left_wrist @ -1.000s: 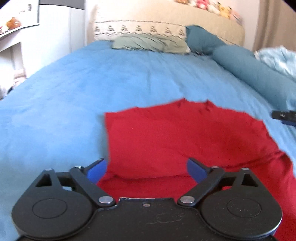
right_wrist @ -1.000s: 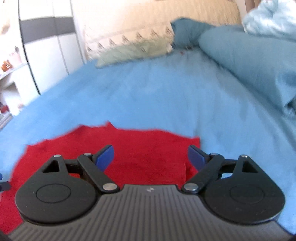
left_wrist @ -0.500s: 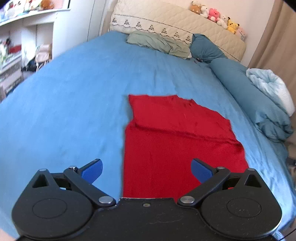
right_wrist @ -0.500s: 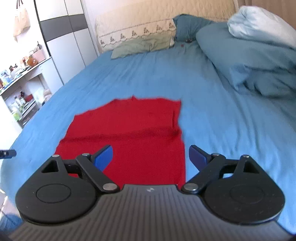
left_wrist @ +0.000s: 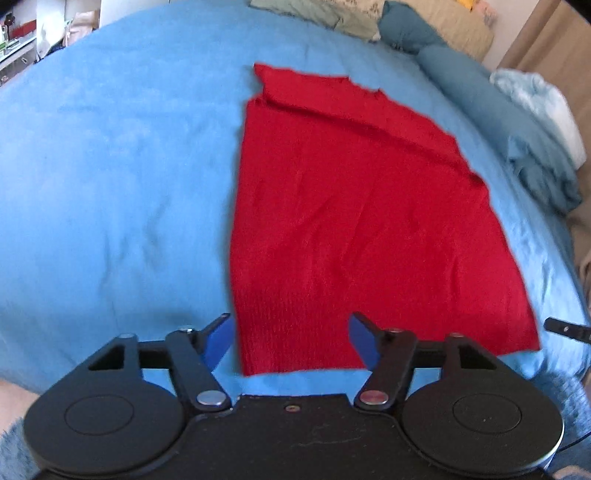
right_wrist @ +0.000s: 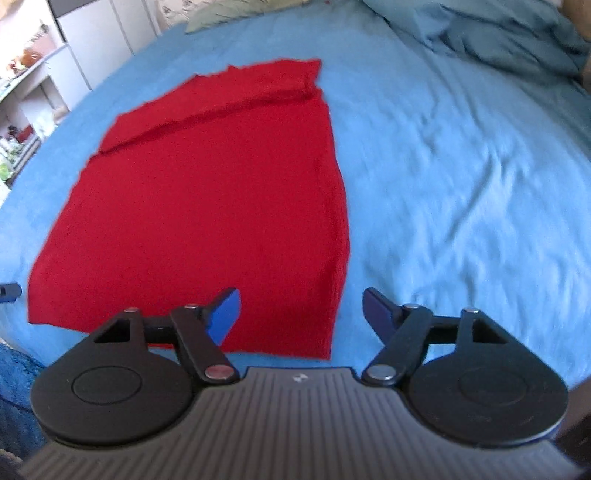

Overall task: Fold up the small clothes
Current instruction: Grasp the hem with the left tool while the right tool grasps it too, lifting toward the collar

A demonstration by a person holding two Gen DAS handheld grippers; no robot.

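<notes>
A red garment (left_wrist: 354, 229) lies flat on the blue bed cover (left_wrist: 110, 184), with a folded band across its far end. It also shows in the right wrist view (right_wrist: 207, 206). My left gripper (left_wrist: 290, 341) is open and empty above the garment's near left corner. My right gripper (right_wrist: 301, 315) is open and empty above the garment's near right corner. A tip of the right gripper (left_wrist: 563, 328) shows at the right edge of the left wrist view. A tip of the left gripper (right_wrist: 9, 291) shows at the left edge of the right wrist view.
Teal bolster pillows and a bunched duvet (left_wrist: 517, 122) lie along the bed's right side, seen also in the right wrist view (right_wrist: 498, 33). A green pillow (left_wrist: 314, 11) is at the headboard. Shelves and a white wardrobe (right_wrist: 85, 37) stand left of the bed.
Both grippers have pulled back from the garment's far end to its near edge. The garment now lies flat with its far end folded over. Both stay open.
</notes>
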